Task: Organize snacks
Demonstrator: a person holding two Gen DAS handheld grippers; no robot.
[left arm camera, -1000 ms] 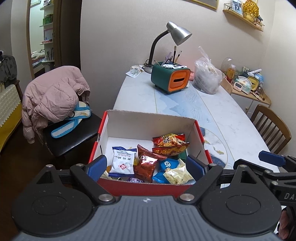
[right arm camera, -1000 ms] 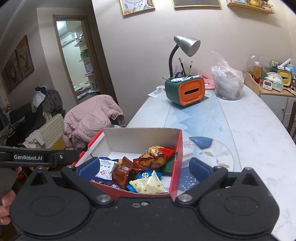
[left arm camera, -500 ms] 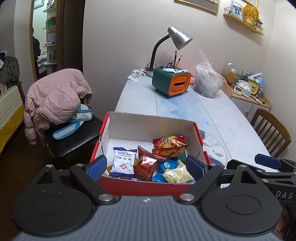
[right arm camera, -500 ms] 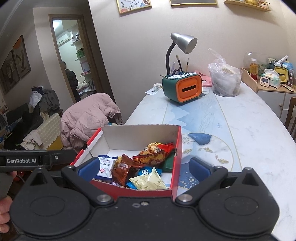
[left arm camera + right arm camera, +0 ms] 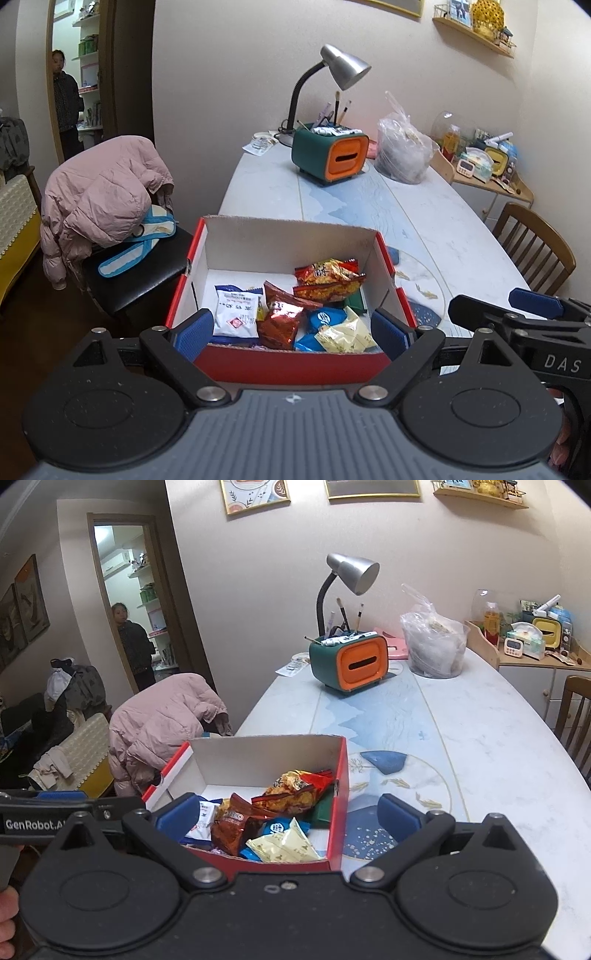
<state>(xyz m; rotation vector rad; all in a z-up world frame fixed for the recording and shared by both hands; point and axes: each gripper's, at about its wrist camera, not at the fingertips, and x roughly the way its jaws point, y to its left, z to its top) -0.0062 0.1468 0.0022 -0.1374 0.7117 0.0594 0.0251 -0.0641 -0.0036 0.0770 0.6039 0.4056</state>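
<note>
The left gripper (image 5: 291, 330), matte black plastic with two ribbed blue rubber pads, stands wide apart and empty, its pads flanking the near wall of the red cardboard box (image 5: 295, 363). The right gripper (image 5: 288, 814), of the same build, is likewise spread wide and holds nothing; one pad sits over the box, the other over the marble-patterned white table (image 5: 480, 760).

The rectangular box, white inside, rests at the near end of the table and contains the snacks, all crinkled packets:
- one white sachet with blue print (image 5: 236, 312);
- one glossy red-brown foil bag (image 5: 280, 321);
- one orange-and-red crisp bag (image 5: 327, 280);
- one blue round-logo packet (image 5: 325, 319);
- one pale cream wrapper (image 5: 347, 334);
- one dark green item (image 5: 356, 301), mostly covered, type not discernible.

Packets at the near wall are partly cut off by the box rim.

Beyond stand one green-and-orange rounded desk organiser (image 5: 349, 666), one silver gooseneck lamp (image 5: 352, 570) and one clear plastic bag (image 5: 434, 644), contents indistinct.
</note>
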